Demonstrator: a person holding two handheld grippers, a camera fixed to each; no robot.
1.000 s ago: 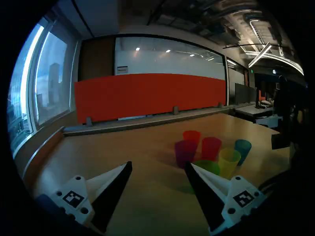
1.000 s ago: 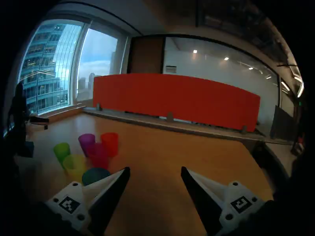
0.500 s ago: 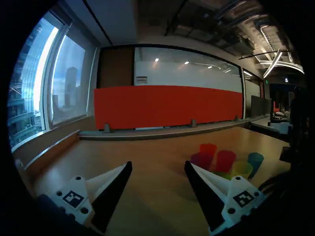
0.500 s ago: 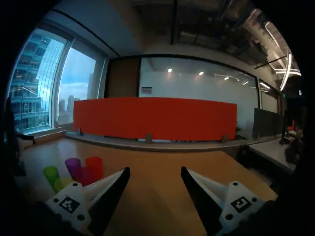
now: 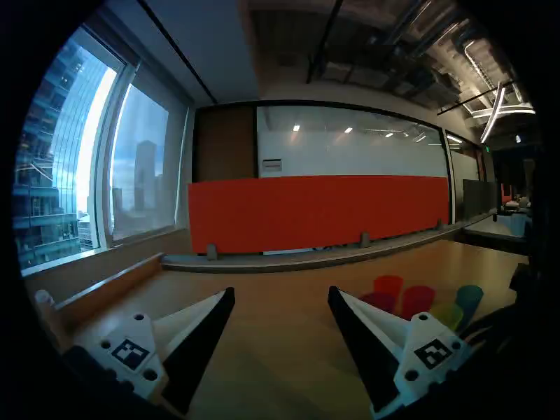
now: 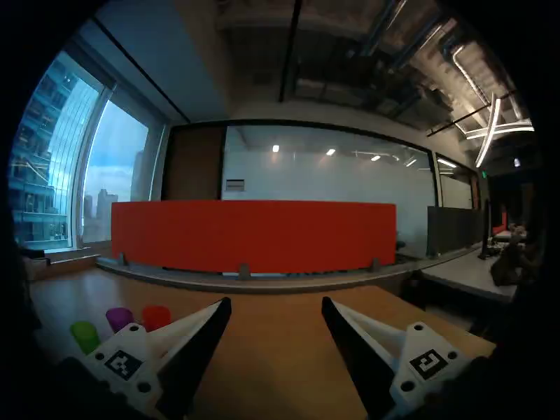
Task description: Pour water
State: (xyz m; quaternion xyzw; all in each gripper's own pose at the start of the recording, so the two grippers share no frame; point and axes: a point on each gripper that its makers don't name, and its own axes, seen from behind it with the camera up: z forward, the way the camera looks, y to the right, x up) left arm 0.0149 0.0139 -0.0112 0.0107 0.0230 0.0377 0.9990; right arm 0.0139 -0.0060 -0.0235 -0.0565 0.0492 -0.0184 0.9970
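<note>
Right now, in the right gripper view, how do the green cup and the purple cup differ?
The green cup is lime; the purple cup is violet. The green cup stands farther left and nearer the camera; the purple cup sits behind it, next to a red cup. Both stand upright on the table, bases hidden behind the right gripper.

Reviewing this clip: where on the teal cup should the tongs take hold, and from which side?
Take the teal cup probably by its side wall, just under the rim, coming from its outer side, away from the yellow cup: it stands upright at the cluster's edge, with neighbours crowding the other side.
</note>
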